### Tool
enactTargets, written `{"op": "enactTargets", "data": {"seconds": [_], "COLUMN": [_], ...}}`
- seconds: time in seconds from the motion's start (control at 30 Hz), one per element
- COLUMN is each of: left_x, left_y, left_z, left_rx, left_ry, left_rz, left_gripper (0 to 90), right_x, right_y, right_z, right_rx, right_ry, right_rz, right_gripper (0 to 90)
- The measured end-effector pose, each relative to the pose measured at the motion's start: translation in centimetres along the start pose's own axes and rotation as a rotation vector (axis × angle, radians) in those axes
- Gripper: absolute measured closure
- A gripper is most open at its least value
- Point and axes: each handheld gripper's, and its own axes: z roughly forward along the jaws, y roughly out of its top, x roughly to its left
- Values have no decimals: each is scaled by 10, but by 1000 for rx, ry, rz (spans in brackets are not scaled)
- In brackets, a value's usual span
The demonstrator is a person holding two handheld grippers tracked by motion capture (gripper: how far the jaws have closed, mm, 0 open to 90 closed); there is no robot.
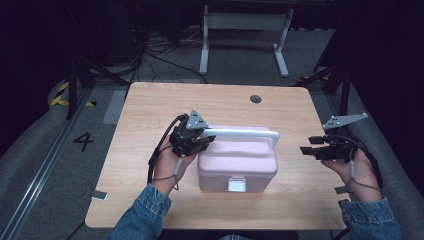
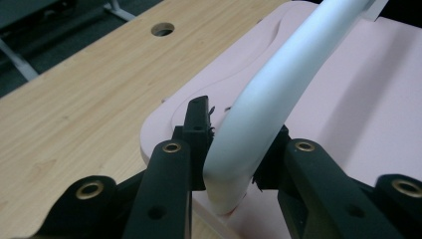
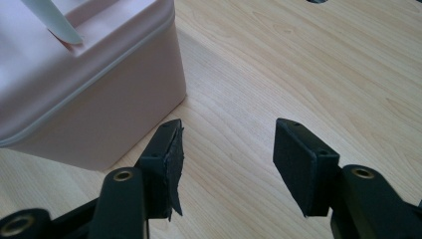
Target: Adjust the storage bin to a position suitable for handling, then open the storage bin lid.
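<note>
Now the pink box (image 1: 237, 167) sits at the centre of the high view, on the table (image 1: 150, 105), a little toward the lower edge. Its white latch (image 1: 237, 184) faces the bottom of the frame. The white handle (image 1: 245, 133) stands raised over the lid, running from left to right across the middle of the frame.

At centre left of the high view, the left hand-held gripper (image 1: 204, 140) is pinching the left end of the handle. In the left gripper view, its two black jaws press against the handle (image 2: 268, 99) on both sides, low in the frame, just above the point where the handle meets the lid. The handle curves up from there to the upper right of that frame, and a round hole (image 2: 162, 29) in the table shows at the upper left.

The right hand-held gripper (image 1: 311, 145) is at the right of the high view, apart from the box, with its jaws spread and nothing between them. In the right gripper view, its jaws (image 3: 226, 164) stand wide over bare wood, and the box (image 3: 89, 104) fills the upper left, near the left jaw but not touching it.
</note>
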Motion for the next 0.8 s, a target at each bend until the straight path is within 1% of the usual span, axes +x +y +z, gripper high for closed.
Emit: {"op": "enactTargets", "data": {"seconds": [0.13, 0.17, 0.2, 0.23, 0.33, 0.4, 0.43, 0.5, 0.57, 0.6, 0.67, 0.77, 0.8], "left_x": [-3, -3, -2, -2, 2, 4, 5, 7, 9, 11, 12, 14, 15], "left_y": [1, 1, 1, 2, 4, 7, 8, 9, 10, 11, 12, 15, 16], "left_z": [0, 0, 0, 1, 1, 1, 0, 1, 1, 1, 1, 1, 2], "left_rx": [-11, -14, -16, -14, -24, -28, -24, -38, -37, -37, -42, -28, -34], "left_ry": [19, 18, 5, 3, -9, -18, -24, -33, -37, -40, -40, -45, -47], "left_rz": [3, 3, 0, -14, -26, -47, -52, -76, -79, -93, -103, -110, -113], "left_gripper": [744, 746, 754, 776, 777, 777, 778, 778, 778, 778, 778, 779, 779], "right_x": [0, 0, 0, 0, 2, 1, 2, 2, 4, 5, 8, 12, 13], "right_y": [0, 0, 0, 0, 0, 0, 0, 0, 1, 1, 3, 5, 5], "right_z": [1, 1, 1, 1, -2, -5, -7, -9, -11, -12, -13, -14, -15], "right_rx": [3, 1, -4, -7, -30, -54, -70, -87, -100, -106, -121, -142, -152], "right_ry": [-2, -3, -3, -5, -18, -27, -25, -7, 2, 4, 15, 36, 42], "right_rz": [4, 4, -1, -3, -19, -17, -14, -12, -16, -24, -36, -54, -60], "right_gripper": [460, 462, 465, 477, 514, 523, 525, 525, 526, 526, 530, 536, 535]}}
